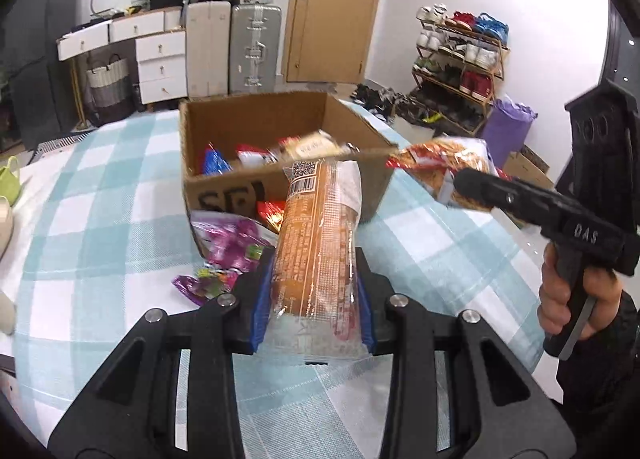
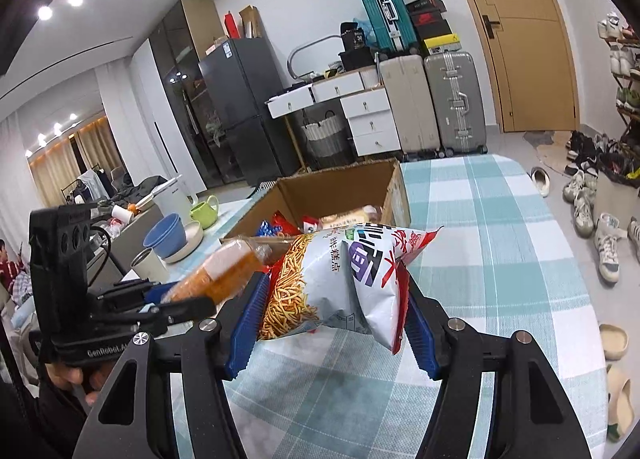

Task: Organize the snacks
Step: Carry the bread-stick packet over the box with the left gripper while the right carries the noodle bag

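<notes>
My left gripper [image 1: 316, 283] is shut on a long orange snack packet [image 1: 316, 243], held above the checked tablecloth and pointing at an open cardboard box [image 1: 224, 195]. The box [image 2: 396, 187] holds several snack packs. My right gripper [image 2: 332, 291] is shut on a white and red bag of fried noodle sticks [image 2: 340, 279], lifted just in front of the box. In the left wrist view that bag [image 1: 448, 163] hangs at the box's right corner, with the right gripper's body and a hand [image 1: 560, 295] behind it. The orange packet [image 2: 224, 271] shows left of the bag.
Purple candy packs [image 1: 224, 255] and a red packet [image 1: 270, 215] lie on the tablecloth [image 2: 500, 259] by the box's front. Blue bowl [image 2: 168, 235], green mug [image 2: 206, 211] and white kettle [image 2: 174, 199] stand at the table's left. Suitcases, drawers and a shoe rack line the walls.
</notes>
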